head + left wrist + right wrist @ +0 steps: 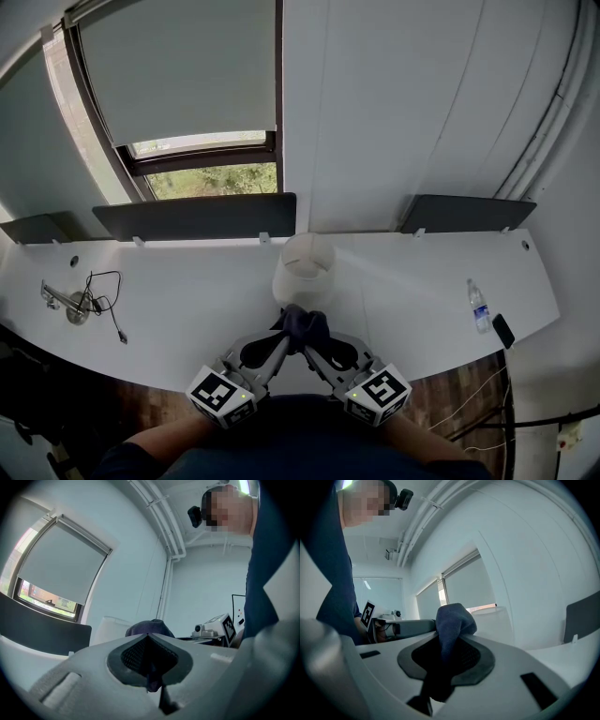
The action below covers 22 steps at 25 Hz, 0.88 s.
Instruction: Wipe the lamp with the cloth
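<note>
Fingers of left gripper [284, 342] and right gripper [315, 344] clamped on dark cloth [306, 322] just beside white lamp [305, 267]

We look down on a long white desk top [187, 281] that curves along a white panelled wall [412, 103]. Low dark grey divider panels [197, 217] stand along its back edge. Above the left one is a dark-framed window [202, 155] with a grey roller blind [178, 75] drawn most of the way down; daylight and green foliage [216, 180] show in the strip beneath it. White pipes [548, 112] run down the wall at the right. A brown wooden floor [450, 398] shows in front of the desk, with thin white cables [483, 380] on it. On the desk lie a looped black cable [105, 298] at the left and a clear plastic water bottle [478, 306] at the right, just beside a black phone [503, 330].
</note>
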{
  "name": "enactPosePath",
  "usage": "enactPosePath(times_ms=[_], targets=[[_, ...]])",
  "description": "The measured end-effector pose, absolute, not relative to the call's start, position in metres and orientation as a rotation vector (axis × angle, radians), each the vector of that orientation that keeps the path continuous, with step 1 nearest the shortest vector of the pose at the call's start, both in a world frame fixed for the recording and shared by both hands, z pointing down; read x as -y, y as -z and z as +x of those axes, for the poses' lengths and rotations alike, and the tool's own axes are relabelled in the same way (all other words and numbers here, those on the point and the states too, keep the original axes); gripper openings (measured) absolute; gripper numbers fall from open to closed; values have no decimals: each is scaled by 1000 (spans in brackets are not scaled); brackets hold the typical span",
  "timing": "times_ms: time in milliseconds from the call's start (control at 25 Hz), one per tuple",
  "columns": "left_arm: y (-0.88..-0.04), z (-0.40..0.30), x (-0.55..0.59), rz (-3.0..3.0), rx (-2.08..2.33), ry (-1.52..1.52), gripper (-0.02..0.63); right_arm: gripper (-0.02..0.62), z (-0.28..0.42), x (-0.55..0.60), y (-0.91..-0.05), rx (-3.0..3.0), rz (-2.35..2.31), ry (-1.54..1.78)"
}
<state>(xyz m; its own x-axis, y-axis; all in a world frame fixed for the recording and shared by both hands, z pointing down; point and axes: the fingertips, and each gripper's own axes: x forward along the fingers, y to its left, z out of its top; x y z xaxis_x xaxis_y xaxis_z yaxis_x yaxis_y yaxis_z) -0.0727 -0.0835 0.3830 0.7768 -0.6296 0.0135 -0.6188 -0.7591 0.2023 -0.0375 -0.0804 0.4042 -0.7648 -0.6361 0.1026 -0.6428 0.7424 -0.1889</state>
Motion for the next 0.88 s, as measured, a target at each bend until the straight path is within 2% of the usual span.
enactPosePath(times_ms=[880], targets=[[-379,-68,79,2790,958,66,3,87,-37,76,-402,2898,1064,-331]])
